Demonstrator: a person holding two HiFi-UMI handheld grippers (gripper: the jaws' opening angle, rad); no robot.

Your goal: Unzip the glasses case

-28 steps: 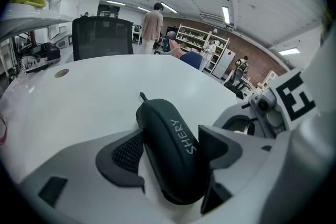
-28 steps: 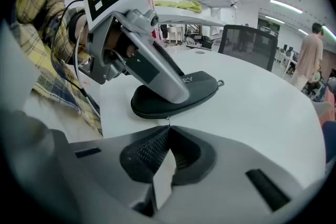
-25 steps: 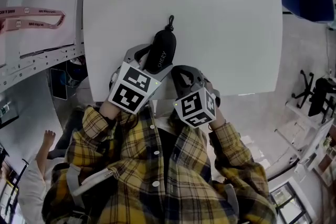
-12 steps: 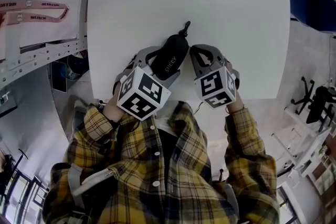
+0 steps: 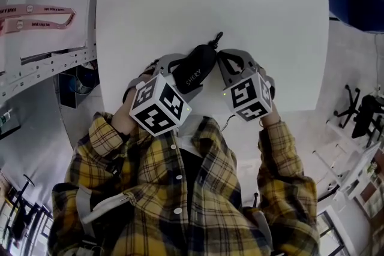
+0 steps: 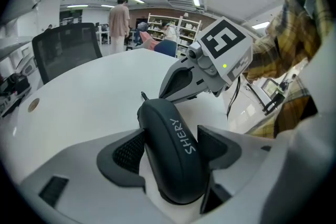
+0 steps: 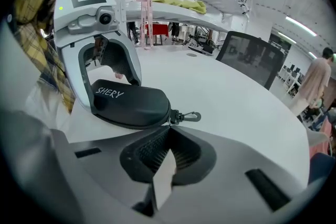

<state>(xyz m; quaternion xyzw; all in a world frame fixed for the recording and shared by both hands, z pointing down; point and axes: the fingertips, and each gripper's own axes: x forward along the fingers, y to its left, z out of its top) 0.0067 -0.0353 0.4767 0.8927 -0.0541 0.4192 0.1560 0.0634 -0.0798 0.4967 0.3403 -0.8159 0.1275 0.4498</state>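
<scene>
Glasses case [image 5: 195, 68], at the near edge of the bench [image 5: 240, 9], is clamped in your left claw [image 6: 170, 149]; keep your right claw [image 7: 169, 131], pinched together at the clip [image 7: 190, 116] end, pulling along the seam, not upward.

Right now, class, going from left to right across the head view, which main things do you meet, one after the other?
The pink lanyard → left tool, shut on the glasses case → right tool → black office chair off the table's right side.
</scene>
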